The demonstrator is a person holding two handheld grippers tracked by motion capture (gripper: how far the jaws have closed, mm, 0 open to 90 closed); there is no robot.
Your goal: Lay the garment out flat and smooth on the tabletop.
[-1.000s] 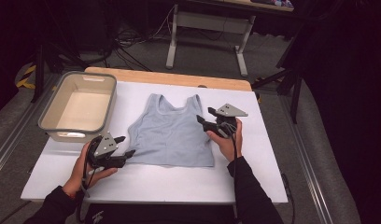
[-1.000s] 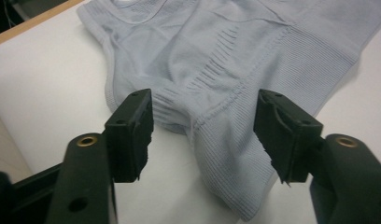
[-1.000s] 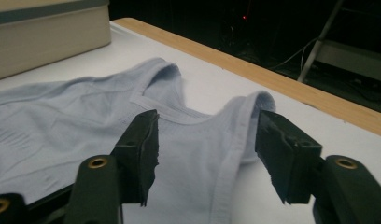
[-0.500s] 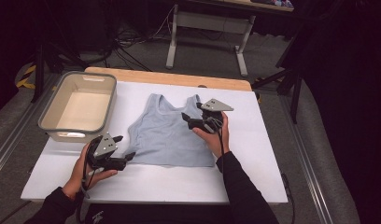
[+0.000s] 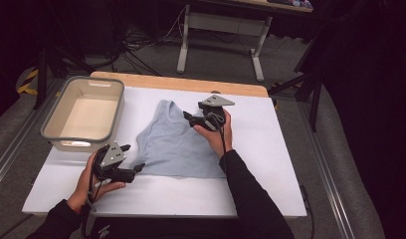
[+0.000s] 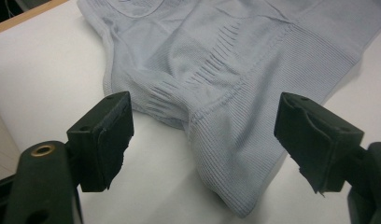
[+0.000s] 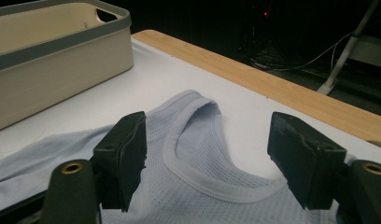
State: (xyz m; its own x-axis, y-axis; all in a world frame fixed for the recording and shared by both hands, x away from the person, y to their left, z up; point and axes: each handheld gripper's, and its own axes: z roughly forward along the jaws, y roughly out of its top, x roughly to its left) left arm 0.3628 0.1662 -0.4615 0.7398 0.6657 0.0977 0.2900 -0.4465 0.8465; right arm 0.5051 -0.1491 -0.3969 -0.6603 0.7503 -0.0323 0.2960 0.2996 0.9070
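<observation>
A light blue tank top [image 5: 183,144] lies flat on the white table cover, neck toward the far edge. My left gripper [image 5: 138,168] rests at its near left hem corner. In the left gripper view the ribbed hem [image 6: 226,154] lies between the open jaws of the left gripper [image 6: 202,105], which have just been opening, and the pads stand clear of it. My right gripper [image 5: 187,117] hovers over the neckline. In the right gripper view the neck band [image 7: 179,154] lies below the right gripper [image 7: 207,119]. Its jaws have just been closing slightly and grip nothing.
A beige bin [image 5: 107,82] with a grey rim stands at the table's far left and appears again as a bin [image 7: 62,60] in the right gripper view. A wooden table edge [image 5: 181,82] runs along the back. White cover [image 5: 270,149] lies bare to the right.
My right gripper has moved left and away from me, from the top's right side to over its neckline. The left hand has stayed at the hem corner.
</observation>
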